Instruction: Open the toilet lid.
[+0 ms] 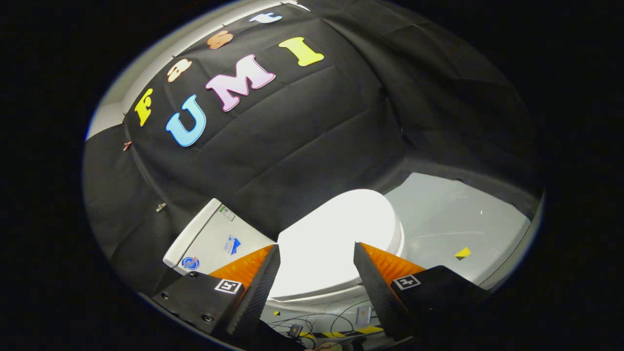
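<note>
Gripper view looks down on a toilet, with the lid [336, 234] as the landmark: white, closed flat on the bowl. The claw [317, 258] hangs over the lid's near part, released, its two fingers [265, 273] spread wide with the lid showing in the gap between them; whether either tip touches the lid cannot be told. Beside the lid's far end stands the white tank [214, 239], with small stickers on its top, backed against the black cloth wall [302, 136]. On the lid's other side lies pale grey floor [448, 219] with a small yellow mark [462, 252]. Below the lid's near rim, thin cables [312, 324] trail across the floor.
</note>
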Available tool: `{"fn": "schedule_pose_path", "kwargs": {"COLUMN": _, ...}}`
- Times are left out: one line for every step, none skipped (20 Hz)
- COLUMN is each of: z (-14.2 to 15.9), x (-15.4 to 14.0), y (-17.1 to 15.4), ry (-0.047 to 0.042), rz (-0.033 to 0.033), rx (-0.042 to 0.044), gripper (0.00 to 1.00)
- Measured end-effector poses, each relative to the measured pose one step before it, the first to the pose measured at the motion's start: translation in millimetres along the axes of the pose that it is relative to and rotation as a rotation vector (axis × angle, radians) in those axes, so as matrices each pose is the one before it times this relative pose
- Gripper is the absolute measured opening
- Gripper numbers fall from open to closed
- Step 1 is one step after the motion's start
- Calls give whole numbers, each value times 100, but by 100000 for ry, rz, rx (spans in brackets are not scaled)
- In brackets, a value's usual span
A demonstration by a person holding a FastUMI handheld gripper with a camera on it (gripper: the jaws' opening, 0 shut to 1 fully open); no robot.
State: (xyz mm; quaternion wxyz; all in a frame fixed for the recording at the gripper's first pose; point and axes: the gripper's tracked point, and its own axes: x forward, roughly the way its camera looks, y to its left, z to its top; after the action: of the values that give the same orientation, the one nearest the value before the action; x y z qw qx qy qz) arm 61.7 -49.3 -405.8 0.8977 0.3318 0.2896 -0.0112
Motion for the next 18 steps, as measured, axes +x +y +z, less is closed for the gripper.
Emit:
{"fn": "schedule_pose_path", "kwargs": {"z": -653, "x": 529, "y": -775, "ry": 1552, "rz": -141, "rx": 2657, "gripper": 97}}
{"fn": "schedule_pose_path", "kwargs": {"z": -719, "x": 693, "y": -974, "ry": 1894, "rz": -399, "rx": 2860, "gripper": 97}}
{"fn": "schedule_pose_path", "kwargs": {"z": -753, "x": 537, "y": -1084, "ry": 1893, "rz": -702, "rx": 2840, "gripper": 97}}
{"fn": "schedule_pose_path", "kwargs": {"z": -533, "x": 506, "y": -920, "ry": 1770, "rz": -502, "rx": 3036, "gripper": 97}}
{"fn": "schedule_pose_path", "kwargs": {"z": -512, "x": 594, "y": -952, "ry": 1304, "rz": -577, "rx": 3209, "gripper": 95}}
{"fn": "schedule_pose_path", "kwargs": {"z": -254, "x": 396, "y": -977, "ry": 1078, "rz": -588, "rx": 3211, "gripper": 93}}
{"fn": "schedule_pose_path", "kwargs": {"z": -106, "x": 285, "y": -721, "ry": 332, "rz": -621, "rx": 2012, "gripper": 93}}
{"fn": "schedule_pose_path", "kwargs": {"z": -192, "x": 343, "y": -824, "ry": 9, "rz": -857, "rx": 1680, "gripper": 93}}
{"fn": "schedule_pose_path", "kwargs": {"z": -93, "x": 328, "y": -959, "ry": 126, "rz": -1137, "rx": 1604, "gripper": 93}}
{"fn": "schedule_pose_path", "kwargs": {"z": -220, "x": 346, "y": -1100, "ry": 572, "rz": -1372, "rx": 2564, "gripper": 91}}
{"fn": "schedule_pose_path", "kwargs": {"z": -61, "x": 348, "y": -940, "ry": 480, "rz": -882, "rx": 2667, "gripper": 91}}
{"fn": "schedule_pose_path", "kwargs": {"z": -76, "x": 157, "y": -886, "ry": 576, "rz": -959, "rx": 3273, "gripper": 91}}
{"fn": "schedule_pose_path", "kwargs": {"z": -80, "x": 350, "y": -907, "ry": 564, "rz": -1097, "rx": 3241, "gripper": 88}}
{"fn": "schedule_pose_path", "kwargs": {"z": -254, "x": 297, "y": -814, "ry": 560, "rz": -996, "rx": 2892, "gripper": 87}}
{"fn": "schedule_pose_path", "kwargs": {"z": -242, "x": 455, "y": -798, "ry": 794, "rz": -648, "rx": 2271, "gripper": 81}}
{"fn": "schedule_pose_path", "kwargs": {"z": -330, "x": 322, "y": -458, "ry": 734, "rz": 240, "rx": 2152, "gripper": 82}}
{"fn": "schedule_pose_path", "kwargs": {"z": -189, "x": 390, "y": -182, "ry": 737, "rz": 1402, "rx": 2635, "gripper": 81}}
{"fn": "schedule_pose_path", "kwargs": {"z": -218, "x": 211, "y": -180, "ry": 586, "rz": 927, "rx": 2884, "gripper": 75}}
